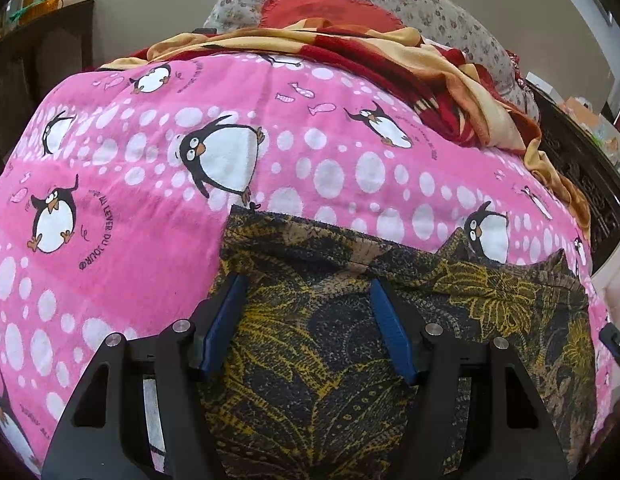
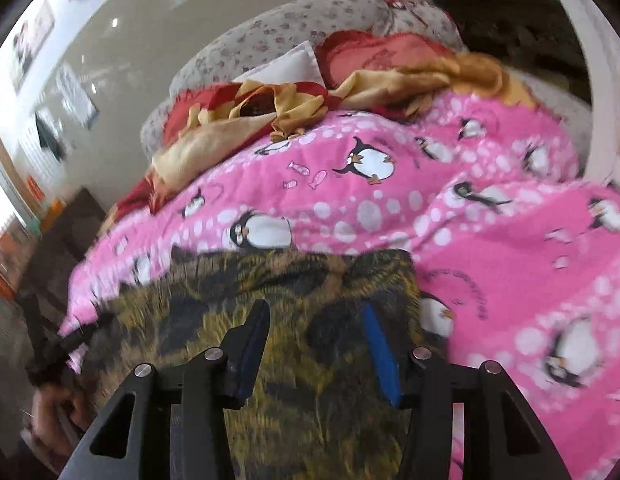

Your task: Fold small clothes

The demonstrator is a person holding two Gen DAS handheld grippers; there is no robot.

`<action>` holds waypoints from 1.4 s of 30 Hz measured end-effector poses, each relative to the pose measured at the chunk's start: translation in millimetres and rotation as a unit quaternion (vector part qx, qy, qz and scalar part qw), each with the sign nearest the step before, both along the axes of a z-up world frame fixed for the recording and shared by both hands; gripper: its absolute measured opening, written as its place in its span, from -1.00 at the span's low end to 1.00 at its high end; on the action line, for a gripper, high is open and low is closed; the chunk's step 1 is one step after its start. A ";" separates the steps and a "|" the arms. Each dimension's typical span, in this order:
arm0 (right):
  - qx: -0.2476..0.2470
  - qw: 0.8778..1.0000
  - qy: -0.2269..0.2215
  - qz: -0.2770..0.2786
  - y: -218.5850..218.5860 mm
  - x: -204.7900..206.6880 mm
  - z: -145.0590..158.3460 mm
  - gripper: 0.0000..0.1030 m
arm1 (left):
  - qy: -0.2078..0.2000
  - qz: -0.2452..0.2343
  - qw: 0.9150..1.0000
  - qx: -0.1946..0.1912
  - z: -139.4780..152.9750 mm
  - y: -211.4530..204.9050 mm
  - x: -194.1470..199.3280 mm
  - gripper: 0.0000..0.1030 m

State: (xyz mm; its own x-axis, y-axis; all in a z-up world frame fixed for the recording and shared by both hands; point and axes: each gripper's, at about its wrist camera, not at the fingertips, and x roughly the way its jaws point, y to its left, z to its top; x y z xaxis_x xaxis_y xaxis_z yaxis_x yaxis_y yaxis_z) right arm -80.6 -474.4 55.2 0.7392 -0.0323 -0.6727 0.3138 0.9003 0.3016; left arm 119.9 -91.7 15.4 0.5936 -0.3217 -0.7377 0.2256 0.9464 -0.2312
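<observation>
A small dark garment with a yellow leaf print lies flat on a pink penguin bedsheet. My left gripper hovers over its left part, jaws open and empty, blue pads wide apart. In the right wrist view the same garment is blurred, lying on the sheet. My right gripper is over its right part, jaws open and empty. The tip of the right gripper shows at the left wrist view's right edge. The left gripper shows at the right wrist view's left edge.
A crumpled red and yellow cloth lies at the far side of the bed, with floral pillows and a red cushion behind. Dark wooden furniture stands left; a carved bed frame runs along the right.
</observation>
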 end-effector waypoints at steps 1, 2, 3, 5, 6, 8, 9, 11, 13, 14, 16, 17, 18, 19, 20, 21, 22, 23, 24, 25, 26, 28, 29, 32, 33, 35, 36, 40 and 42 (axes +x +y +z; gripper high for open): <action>-0.006 1.000 0.007 -0.005 1.2 2.2 1.8 -0.07 | 0.000 0.000 1.000 -0.001 0.0 0.4 0.0 0.27; -0.009 0.999 0.028 -0.019 2.1 10.4 0.1 -0.07 | 0.000 -0.001 1.000 -0.003 0.0 0.5 -0.2 0.27; -0.006 0.999 0.039 -0.025 1.5 15.6 -4.0 -0.07 | 0.001 -0.001 1.000 -0.005 -0.2 1.2 -0.1 0.27; 0.006 0.997 0.069 -0.019 -1.3 29.3 -23.3 -0.05 | 0.002 -0.001 1.000 -0.011 0.1 1.7 0.2 0.27; 0.011 0.997 0.077 -0.021 -1.8 33.4 -35.0 0.06 | 0.003 -0.002 1.000 -0.012 0.1 2.0 0.7 0.27; -0.004 0.996 0.084 -0.014 -1.0 36.2 -33.0 0.13 | 0.008 -0.008 1.000 -0.006 3.6 1.4 1.3 0.27; -0.007 0.995 0.101 -0.010 -0.7 37.6 -27.5 0.13 | 0.014 -0.018 1.000 0.009 8.5 -0.3 0.8 0.27; -0.032 0.993 0.114 0.001 7.1 31.8 -6.3 0.12 | 0.011 -0.032 0.999 0.028 22.7 1.7 -8.6 0.27; -0.064 0.993 0.092 0.021 22.5 16.7 16.4 0.12 | -0.009 -0.047 0.999 0.021 45.6 12.2 -35.9 0.27; -0.077 0.993 0.080 0.036 32.7 5.3 27.4 0.12 | -0.019 -0.055 0.998 0.015 56.2 18.5 -56.4 0.27; -0.079 0.993 0.066 0.065 56.0 -20.7 40.2 0.13 | -0.016 -0.083 0.996 0.010 64.7 23.4 -97.2 0.27; -0.075 0.992 0.064 0.081 68.0 -33.6 41.8 0.13 | -0.014 -0.096 0.995 0.013 65.1 22.8 -112.1 0.27; -0.075 0.990 0.066 0.095 82.7 -48.7 40.9 0.14 | -0.017 -0.112 0.993 0.021 63.0 22.4 -134.6 0.27; -0.077 0.989 0.068 0.103 94.0 -59.4 38.0 0.14 | -0.021 -0.125 0.991 0.038 57.3 22.3 -157.4 0.27; -0.080 0.988 0.071 0.112 107.2 -71.4 32.4 0.15 | -0.021 -0.126 0.991 0.051 52.0 22.8 -168.8 0.27; -0.084 0.986 0.074 0.122 121.3 -82.8 23.9 0.16 | -0.013 -0.123 0.990 0.067 42.0 24.6 -181.1 0.27; -0.089 0.984 0.079 0.130 131.1 -90.9 13.9 0.17 | 0.008 -0.120 0.990 0.073 28.1 27.8 -188.4 0.27; -0.099 0.981 0.092 0.138 140.6 -94.4 -0.5 0.17 | 0.038 -0.116 0.989 0.078 11.0 31.8 -192.1 0.27; -0.116 0.975 0.123 0.143 148.2 -97.5 -22.6 0.17 | 0.033 -0.113 0.990 0.080 4.1 36.1 -196.9 0.27; -0.134 0.969 0.147 0.147 151.3 -99.5 -40.9 0.20 | 0.002 -0.125 0.989 0.085 3.8 39.1 -207.5 0.27; -0.171 0.968 0.106 0.150 158.0 -111.6 -42.1 0.20 | 0.003 -0.130 0.987 0.094 2.5 39.0 -210.0 0.27; -0.170 0.967 0.126 0.144 158.8 -111.3 -37.9 0.20 | 0.012 -0.129 0.987 0.091 5.8 41.7 -214.6 0.27; -0.158 0.968 0.144 0.134 158.1 -106.5 -31.8 0.20 | 0.018 -0.126 0.988 0.084 8.6 43.0 -214.3 0.27; -0.147 0.975 0.112 0.123 167.8 -98.8 -6.4 0.20 | 0.024 -0.109 0.994 0.019 25.4 48.7 -208.4 0.27; -0.151 0.976 0.093 0.126 177.5 -93.4 3.5 0.20 | 0.020 -0.103 0.994 0.009 29.2 47.9 -206.3 0.27; -0.157 0.974 0.080 0.140 197.4 -79.8 9.1 0.21 | 0.020 -0.097 0.995 -0.003 30.7 43.7 -200.0 0.27; -0.156 0.971 0.081 0.159 212.1 -70.2 4.9 0.25 | 0.025 -0.094 0.995 -0.003 26.8 40.2 -196.6 0.27; -0.213 0.946 0.138 0.200 246.7 -50.9 -43.1 0.35 | 0.024 -0.083 0.996 0.037 7.9 36.8 -198.9 0.27; -0.218 0.947 0.123 0.204 245.4 -57.2 -39.4 0.38 | 0.026 -0.096 0.994 0.050 9.1 36.8 -207.6 0.27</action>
